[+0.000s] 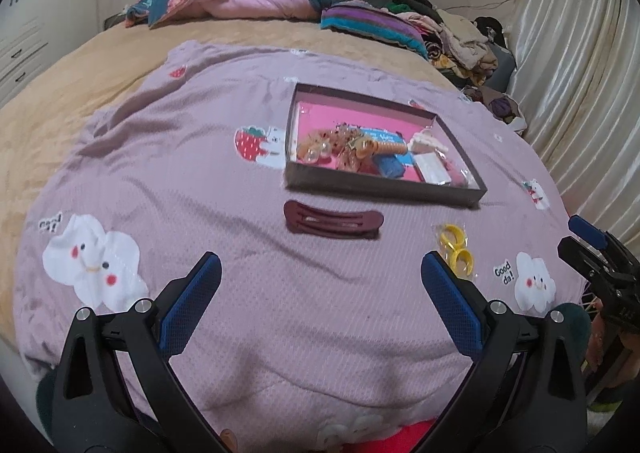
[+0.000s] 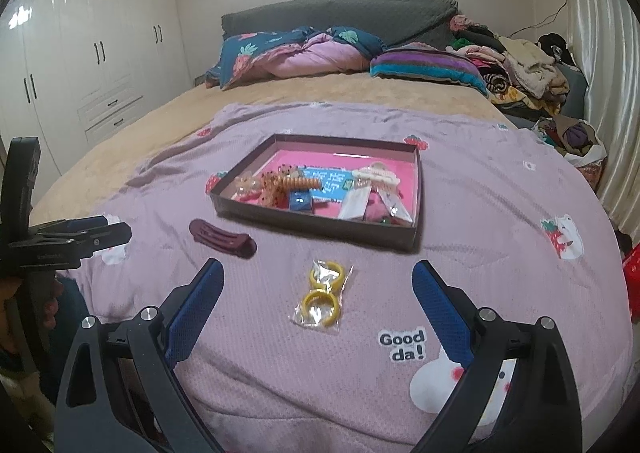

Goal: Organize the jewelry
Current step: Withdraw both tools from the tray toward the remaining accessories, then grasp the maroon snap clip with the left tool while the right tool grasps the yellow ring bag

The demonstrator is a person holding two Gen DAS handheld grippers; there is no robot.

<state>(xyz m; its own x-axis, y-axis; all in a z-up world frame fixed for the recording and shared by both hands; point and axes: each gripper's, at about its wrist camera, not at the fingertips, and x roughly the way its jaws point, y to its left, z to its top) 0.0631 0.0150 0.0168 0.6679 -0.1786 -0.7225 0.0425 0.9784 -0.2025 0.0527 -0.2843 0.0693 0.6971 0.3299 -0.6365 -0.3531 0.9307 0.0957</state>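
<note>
A shallow dark box (image 1: 380, 189) (image 2: 320, 227) with a pink floor lies on the pink blanket and holds several hair clips and trinkets. A maroon hair clip (image 1: 333, 220) (image 2: 222, 240) lies in front of the box. A clear bag with yellow rings (image 1: 456, 249) (image 2: 322, 293) lies to its right. My left gripper (image 1: 320, 277) is open and empty, just short of the maroon clip. My right gripper (image 2: 318, 283) is open and empty, with the bag of yellow rings between its fingers' line.
The pink blanket (image 1: 240, 173) (image 2: 500, 213) covers a tan bed. Pillows and a quilt (image 2: 296, 53) lie at the headboard, a clothes pile (image 2: 528, 73) at the far right. White wardrobes (image 2: 80, 53) stand at left, curtains at right.
</note>
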